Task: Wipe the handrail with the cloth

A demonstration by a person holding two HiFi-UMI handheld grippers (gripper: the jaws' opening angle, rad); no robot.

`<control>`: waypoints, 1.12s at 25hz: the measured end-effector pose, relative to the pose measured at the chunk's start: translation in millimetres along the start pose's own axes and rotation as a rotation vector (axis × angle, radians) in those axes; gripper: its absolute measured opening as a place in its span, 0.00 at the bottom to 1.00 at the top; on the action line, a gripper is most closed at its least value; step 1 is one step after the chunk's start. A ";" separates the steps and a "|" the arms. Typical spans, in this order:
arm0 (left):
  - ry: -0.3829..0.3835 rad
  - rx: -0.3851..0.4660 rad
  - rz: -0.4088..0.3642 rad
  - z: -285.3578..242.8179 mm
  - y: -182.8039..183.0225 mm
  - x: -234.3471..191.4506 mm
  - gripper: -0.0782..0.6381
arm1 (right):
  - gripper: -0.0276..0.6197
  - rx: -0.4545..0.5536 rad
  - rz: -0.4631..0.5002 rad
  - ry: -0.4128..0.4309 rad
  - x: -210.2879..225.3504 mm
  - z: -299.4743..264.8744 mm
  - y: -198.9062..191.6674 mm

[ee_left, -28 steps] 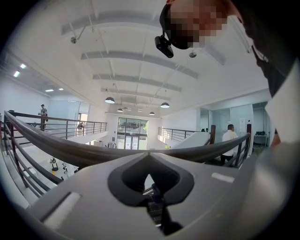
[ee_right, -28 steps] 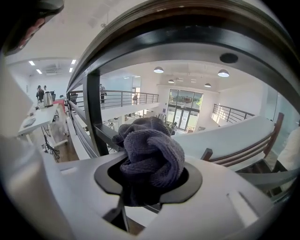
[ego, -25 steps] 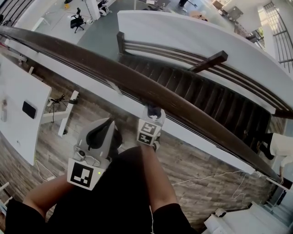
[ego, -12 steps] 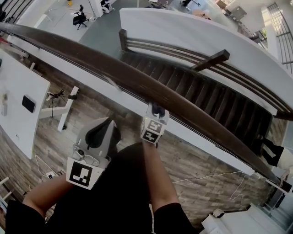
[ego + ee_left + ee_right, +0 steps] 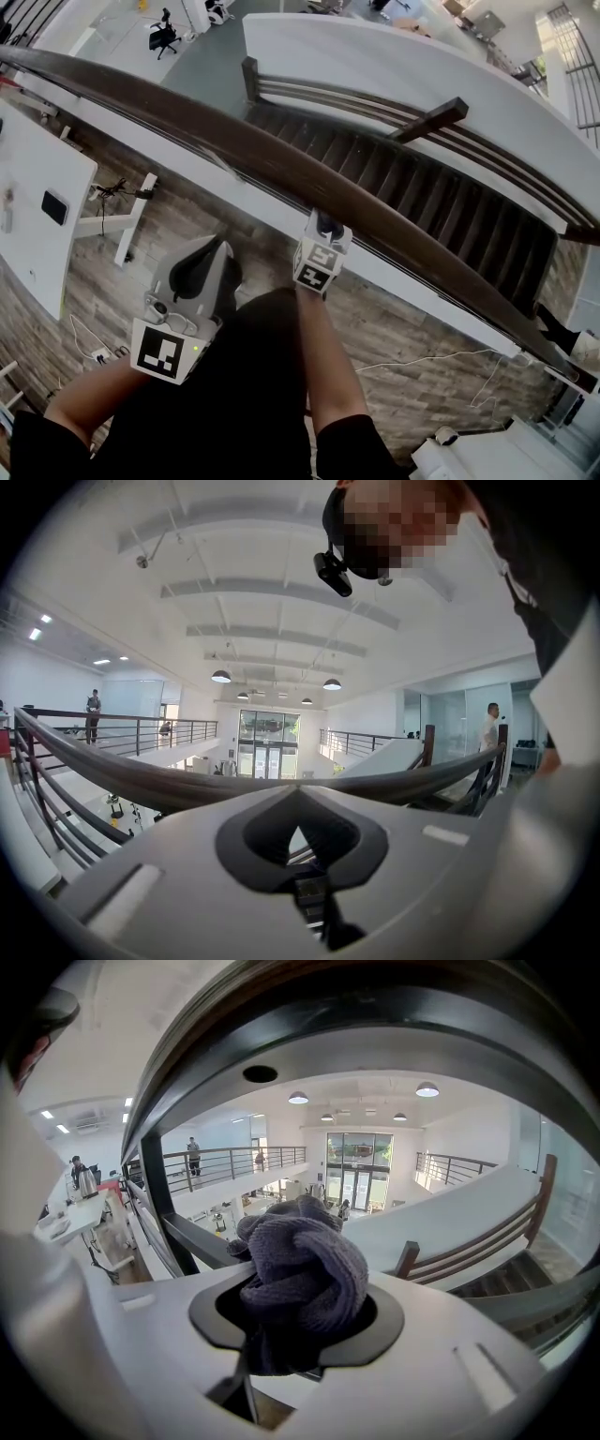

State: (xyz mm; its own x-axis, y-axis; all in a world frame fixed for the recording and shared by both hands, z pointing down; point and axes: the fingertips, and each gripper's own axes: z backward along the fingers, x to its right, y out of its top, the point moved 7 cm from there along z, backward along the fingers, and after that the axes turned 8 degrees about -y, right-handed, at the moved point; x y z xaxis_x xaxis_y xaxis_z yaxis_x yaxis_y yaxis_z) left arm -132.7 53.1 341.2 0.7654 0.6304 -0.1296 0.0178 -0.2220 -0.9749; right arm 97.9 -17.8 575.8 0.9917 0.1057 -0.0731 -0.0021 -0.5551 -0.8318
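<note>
A dark brown handrail runs diagonally from upper left to lower right in the head view. My right gripper is pressed up against its near side, shut on a bunched grey-purple cloth. In the right gripper view the cloth fills my right gripper and the handrail arcs close overhead. My left gripper hangs back from the rail, near my body, with its jaws together and nothing between them. In the left gripper view the handrail crosses just beyond my left gripper.
Beyond the rail a dark staircase drops away, with a second railing on its far side. A white desk stands at the left on wood flooring, with cables on the floor. A dark baluster post stands left of the cloth.
My right gripper with the cloth has slid a little to the right along the handrail. The left gripper has hardly moved.
</note>
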 end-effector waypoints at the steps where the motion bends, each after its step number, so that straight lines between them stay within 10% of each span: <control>1: 0.000 -0.001 0.002 -0.2 0.2 0.7 0.11 | 0.29 -0.003 -0.001 -0.003 2.1 0.9 -1.1; 28: -0.039 0.039 -0.048 -32.8 8.1 64.9 0.11 | 0.29 -0.025 -0.008 -0.039 94.4 19.5 -24.3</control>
State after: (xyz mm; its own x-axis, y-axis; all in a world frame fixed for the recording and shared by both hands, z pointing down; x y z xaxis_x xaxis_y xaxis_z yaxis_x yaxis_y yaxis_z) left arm -61.7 67.8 330.8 0.7388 0.6680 -0.0889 0.0278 -0.1621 -0.9864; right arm 189.1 21.7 578.3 0.9859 0.1422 -0.0887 0.0092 -0.5742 -0.8187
